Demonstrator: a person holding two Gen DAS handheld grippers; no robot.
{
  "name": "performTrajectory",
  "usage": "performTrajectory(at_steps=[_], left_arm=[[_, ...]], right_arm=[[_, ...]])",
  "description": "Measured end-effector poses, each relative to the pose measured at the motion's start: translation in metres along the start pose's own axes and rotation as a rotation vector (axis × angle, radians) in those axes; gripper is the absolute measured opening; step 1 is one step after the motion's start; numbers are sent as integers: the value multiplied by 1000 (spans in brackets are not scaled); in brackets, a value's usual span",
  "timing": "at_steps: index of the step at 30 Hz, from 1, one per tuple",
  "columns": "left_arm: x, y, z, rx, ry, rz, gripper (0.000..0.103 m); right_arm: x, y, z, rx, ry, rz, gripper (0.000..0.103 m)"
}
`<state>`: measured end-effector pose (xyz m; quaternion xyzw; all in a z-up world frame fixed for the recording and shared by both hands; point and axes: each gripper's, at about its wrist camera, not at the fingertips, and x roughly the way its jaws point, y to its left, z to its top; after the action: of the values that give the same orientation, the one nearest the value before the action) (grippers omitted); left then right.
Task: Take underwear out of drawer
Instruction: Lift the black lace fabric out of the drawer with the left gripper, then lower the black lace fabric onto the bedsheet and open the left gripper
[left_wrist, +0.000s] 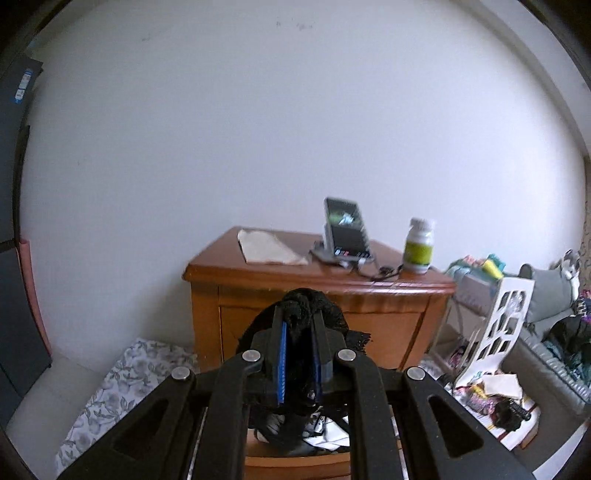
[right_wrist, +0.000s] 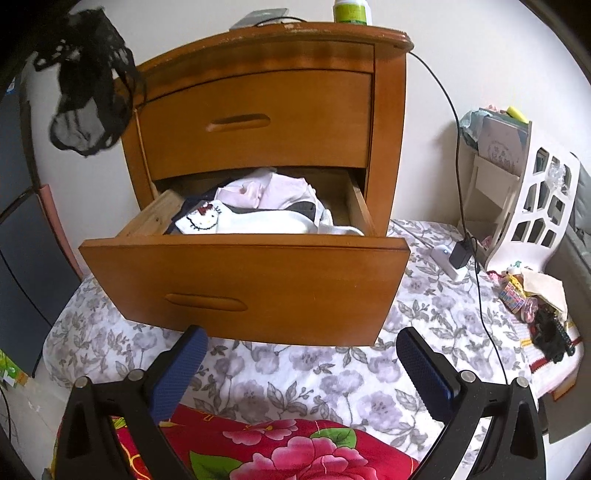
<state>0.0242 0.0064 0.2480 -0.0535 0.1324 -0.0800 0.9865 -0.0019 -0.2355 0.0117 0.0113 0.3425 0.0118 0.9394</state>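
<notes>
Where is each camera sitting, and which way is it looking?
Left wrist: rides the left gripper, looks level at the wall and nightstand top; its fingers pinch black lace underwear.
Right wrist: rides the right gripper, looks down at the open bottom drawer; its fingers gape, empty.
Shared: nightstand, green bottle, white rack, the underwear.

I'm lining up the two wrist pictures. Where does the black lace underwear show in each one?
Left wrist view: black lace underwear sits bottom centre, pinched in the left gripper, in front of the wooden nightstand.
Right wrist view: it hangs at top left, beside the nightstand's upper corner.
Shared landmark: the green-labelled white bottle on the nightstand top.
</notes>
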Motion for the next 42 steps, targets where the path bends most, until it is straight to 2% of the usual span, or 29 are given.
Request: performTrajectory(at_steps=[5, 10, 15, 24, 35, 42], left_arm=[[-38, -4, -2, 12, -44, -6, 11], [-56, -2, -14, -3, -29, -13, 11], [-62, 3, -41, -36, 4, -8, 11], [-53, 13, -86, -103, 108, 7, 11], [-9, 7, -152, -125, 334, -14, 11], [19, 2, -186, -128, 442, -18, 11]], right_arm=[[-11, 1, 1, -1, -18, -4, 103], [-23, 4, 2, -10, -38, -3, 103], [-32, 8, 3, -13, -57, -4, 103], [-40, 10, 3, -16, -65, -13, 103], [-36, 13, -1, -32, -46, -7, 103], [-29, 11, -4, -33, -24, -12, 103]])
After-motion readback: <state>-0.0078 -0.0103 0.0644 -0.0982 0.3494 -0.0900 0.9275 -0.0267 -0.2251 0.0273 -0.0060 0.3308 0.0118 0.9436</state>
